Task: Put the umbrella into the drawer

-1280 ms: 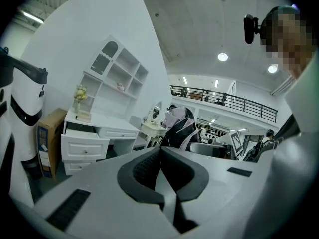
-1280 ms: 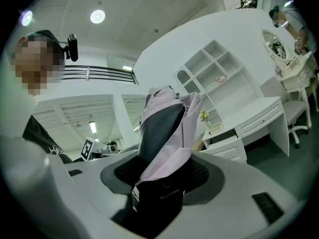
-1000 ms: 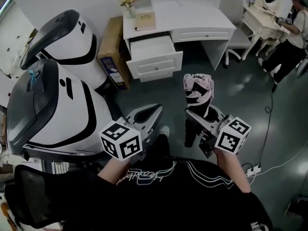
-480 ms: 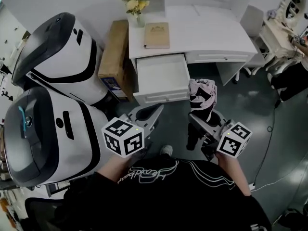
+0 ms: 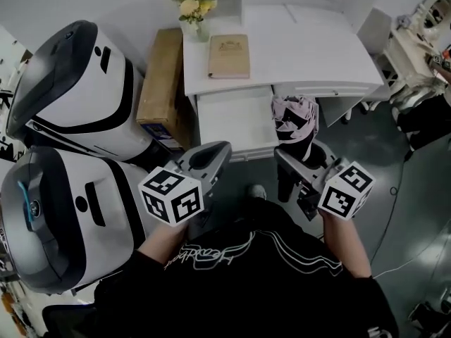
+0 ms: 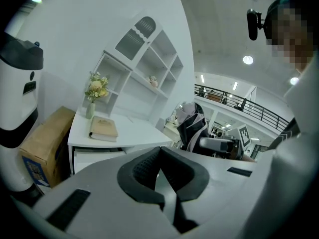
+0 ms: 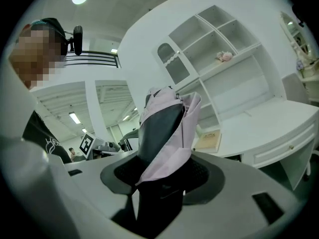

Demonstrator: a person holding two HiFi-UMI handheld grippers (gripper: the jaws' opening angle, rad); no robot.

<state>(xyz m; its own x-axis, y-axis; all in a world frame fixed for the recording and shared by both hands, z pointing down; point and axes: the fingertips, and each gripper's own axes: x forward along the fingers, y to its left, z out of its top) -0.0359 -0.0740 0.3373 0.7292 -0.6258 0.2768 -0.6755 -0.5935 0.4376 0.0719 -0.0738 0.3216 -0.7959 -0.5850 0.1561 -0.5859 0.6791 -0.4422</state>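
Nearest the person, the left gripper [image 5: 211, 155] has its jaws closed together and holds nothing; it points toward the desk, just left of the drawer's front. To its right, the right gripper [image 5: 299, 157] is clamped wide around the lower end of the folded umbrella [image 5: 294, 118]. The umbrella stands upright out of the jaws, its pink and black cloth bunched loosely at the top.

Just beyond both grippers, the drawer [image 5: 229, 115] is pulled out and looks bare. The umbrella is not in it yet. Seen from the head camera, the umbrella's top sits over the drawer's right front corner. Beyond the drawer lies the white desk [image 5: 310, 44], with a book [image 5: 229, 55] and a vase of flowers [image 5: 187, 2] on its far left. A cardboard box [image 5: 161, 83] leans beside the desk.

The likely trouble comes from holding the umbrella upright by its low end. Tipping it over to lay it flat could make it swing or slide in the jaws. The loose cloth could also snag on the drawer rim, or the top could knock the desk edge just above.
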